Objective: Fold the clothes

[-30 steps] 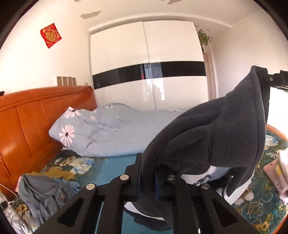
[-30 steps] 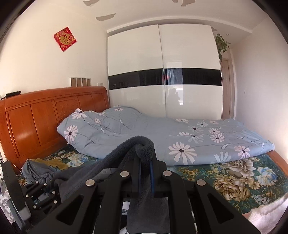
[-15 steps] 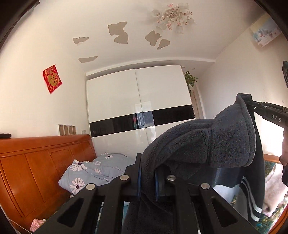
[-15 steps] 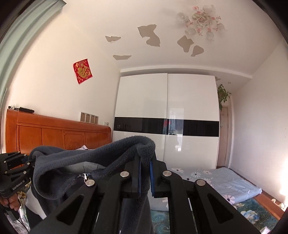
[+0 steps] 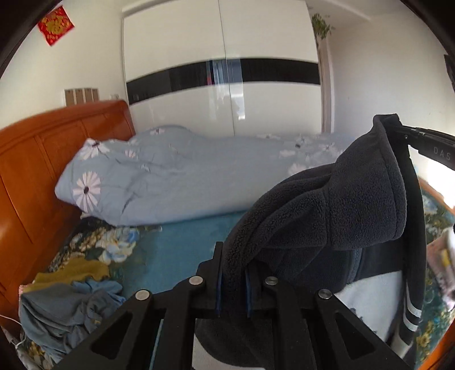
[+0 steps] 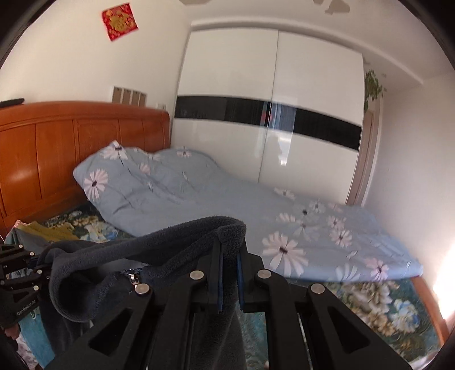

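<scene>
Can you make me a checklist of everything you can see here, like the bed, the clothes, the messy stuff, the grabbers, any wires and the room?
Surface: bed with a teal floral sheet; a blue daisy quilt lies along the far side.
Job's things: dark fleece jacket with a zip, held up above the bed, stretched between both grabbers.
Clutter: pile of crumpled clothes near the wooden headboard; more fabric at the right edge of the left view, blurred.
Grippers: left gripper shut on the jacket's edge; right gripper shut on another edge.
Cables: thin white wire by the pile, barely visible.
Surroundings: white wardrobe with a black band, red wall decoration, plant beside the wardrobe.
</scene>
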A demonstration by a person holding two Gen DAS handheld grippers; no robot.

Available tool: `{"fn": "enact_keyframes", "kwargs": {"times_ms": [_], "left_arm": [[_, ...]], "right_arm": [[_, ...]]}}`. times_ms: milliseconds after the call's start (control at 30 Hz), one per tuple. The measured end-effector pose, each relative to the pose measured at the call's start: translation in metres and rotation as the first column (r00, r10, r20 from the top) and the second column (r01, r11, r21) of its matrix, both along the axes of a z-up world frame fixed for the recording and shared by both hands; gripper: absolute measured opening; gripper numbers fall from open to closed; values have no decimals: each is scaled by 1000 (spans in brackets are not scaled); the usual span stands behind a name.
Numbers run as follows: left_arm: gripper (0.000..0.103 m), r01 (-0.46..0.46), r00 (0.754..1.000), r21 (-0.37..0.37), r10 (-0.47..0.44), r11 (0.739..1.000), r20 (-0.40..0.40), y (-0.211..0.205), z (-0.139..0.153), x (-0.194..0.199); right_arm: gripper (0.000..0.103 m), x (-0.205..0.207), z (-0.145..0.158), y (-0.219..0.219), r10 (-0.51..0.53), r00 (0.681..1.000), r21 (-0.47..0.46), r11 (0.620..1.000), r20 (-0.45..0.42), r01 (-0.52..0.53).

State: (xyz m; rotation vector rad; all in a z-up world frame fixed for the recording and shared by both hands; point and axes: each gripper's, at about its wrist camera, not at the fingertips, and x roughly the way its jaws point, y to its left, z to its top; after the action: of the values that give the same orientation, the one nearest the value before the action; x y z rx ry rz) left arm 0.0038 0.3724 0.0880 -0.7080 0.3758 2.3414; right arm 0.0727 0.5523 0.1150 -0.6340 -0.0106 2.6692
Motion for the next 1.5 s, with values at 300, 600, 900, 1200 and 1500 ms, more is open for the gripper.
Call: {"fn": "enact_keyframes", "kwargs": {"times_ms": [300,600,900,1200,1500], "left_arm": [[13,-41,980,-134,66,990,190,72,-124,-111],[16,-31,915,-208,112,978,389,102,-208,-163],[49,-36,867,-58,60,998,495,52,-181,-137],[66,-131,915,72,93,989,392,-43,-132,-24],[68,-68,933,71,38,995,359,-61,-123,74]], "right_arm": [[8,-112,-155,71,-64,963,-188,975,263,117],[9,-163,-249,93,-79,881,-148,975,466,166],[53,-121,-214,79,-22,913,-145,985,407,89],[53,61,-208,3,173,927,-414,910,334,-21],[23,123,-244,-56,181,903,-411,911,390,-5]]}}
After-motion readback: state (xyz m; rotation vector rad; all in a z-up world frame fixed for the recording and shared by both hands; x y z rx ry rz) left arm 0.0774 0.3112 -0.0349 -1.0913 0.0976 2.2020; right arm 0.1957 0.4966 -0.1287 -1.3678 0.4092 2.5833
